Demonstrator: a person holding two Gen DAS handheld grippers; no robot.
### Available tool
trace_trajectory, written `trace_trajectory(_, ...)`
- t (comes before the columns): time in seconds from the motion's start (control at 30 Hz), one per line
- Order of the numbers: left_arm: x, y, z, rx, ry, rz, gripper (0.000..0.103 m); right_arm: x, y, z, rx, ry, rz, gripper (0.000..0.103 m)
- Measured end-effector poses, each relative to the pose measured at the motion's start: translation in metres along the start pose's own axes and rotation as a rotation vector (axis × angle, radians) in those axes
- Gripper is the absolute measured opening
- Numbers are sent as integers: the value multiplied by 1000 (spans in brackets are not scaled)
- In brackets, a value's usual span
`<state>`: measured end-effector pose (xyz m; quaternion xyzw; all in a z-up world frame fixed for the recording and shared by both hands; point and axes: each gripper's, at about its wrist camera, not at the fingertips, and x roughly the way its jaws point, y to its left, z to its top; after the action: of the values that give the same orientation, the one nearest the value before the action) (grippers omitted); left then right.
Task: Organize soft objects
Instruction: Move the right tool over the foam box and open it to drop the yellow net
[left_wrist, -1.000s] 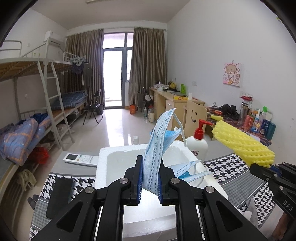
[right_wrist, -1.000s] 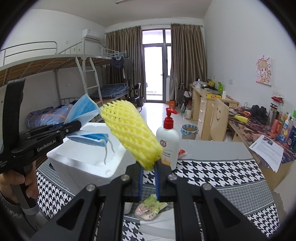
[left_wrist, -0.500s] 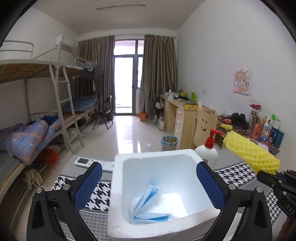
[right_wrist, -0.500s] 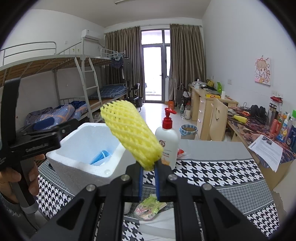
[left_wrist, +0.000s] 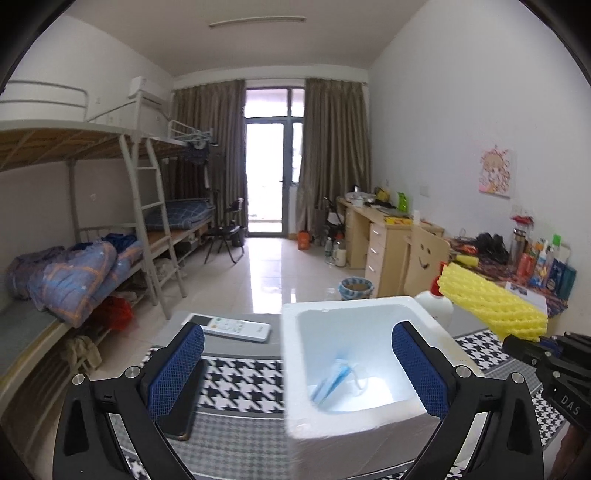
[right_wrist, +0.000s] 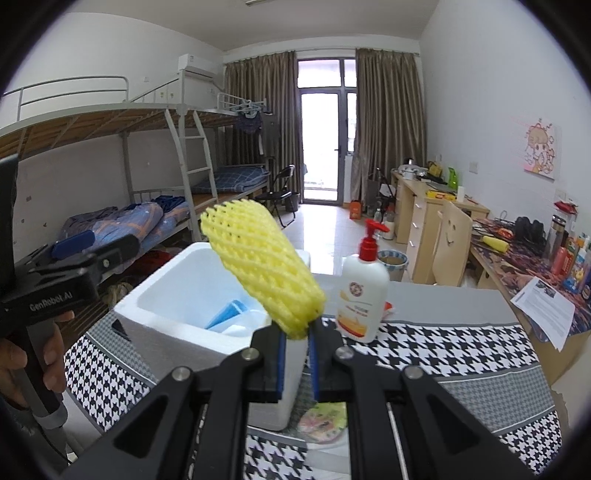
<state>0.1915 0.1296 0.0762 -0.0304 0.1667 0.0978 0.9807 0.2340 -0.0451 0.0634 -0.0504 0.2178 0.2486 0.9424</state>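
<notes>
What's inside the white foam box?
Blue face masks lie at the bottom of the white foam box, white ear loops showing. The box's near wall hides part of the floor, so anything more there can't be seen.

Face masks (left_wrist: 338, 380) in the foam box (left_wrist: 354, 432) on the table (right_wrist: 461, 354); pump bottle (right_wrist: 364, 291) just right of the box, remote (left_wrist: 236, 328) and phone (left_wrist: 184, 406) to its left.

The grey counter (left_wrist: 236, 347) was covered by a black-and-white houndstooth cloth (right_wrist: 436, 354). On it sat a white foam box (left_wrist: 295, 369), a white pump bottle with a red nozzle (right_wrist: 364, 291), a white remote control (left_wrist: 232, 327), a dark phone (left_wrist: 184, 413) and a small crumpled wrapper (right_wrist: 325, 421).
</notes>
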Motion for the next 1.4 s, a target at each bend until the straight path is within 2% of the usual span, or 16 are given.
trace_trajectory(0.2, -11, 21, -2, -6, -8, 63, 102, 7, 20, 3, -23, 3, 46, 14)
trace_trajectory(0.57, -23, 42, -14, -12, -2, 113, 102, 21, 47, 7, -57, 18, 105, 14)
trace_trajectory(1.23, -21, 45, -15, -21, -2, 87, 102, 56, 49, 15, -44, 84, 49, 15)
trace_trajectory(1.27, -20, 45, -15, -21, -1, 86, 102, 57, 50, 15, -43, 89, 49, 20)
trace_trajectory(1.33, -19, 44, -15, -21, 1, 82, 102, 55, 49, 15, -35, 84, 46, 41)
trace_trajectory(1.37, -18, 44, -15, -21, 1, 80, 102, 53, 48, 14, -33, 73, 45, 58)
trace_trajectory(1.4, -18, 44, -15, -21, 2, 79, 102, 50, 48, 15, -31, 57, 45, 69)
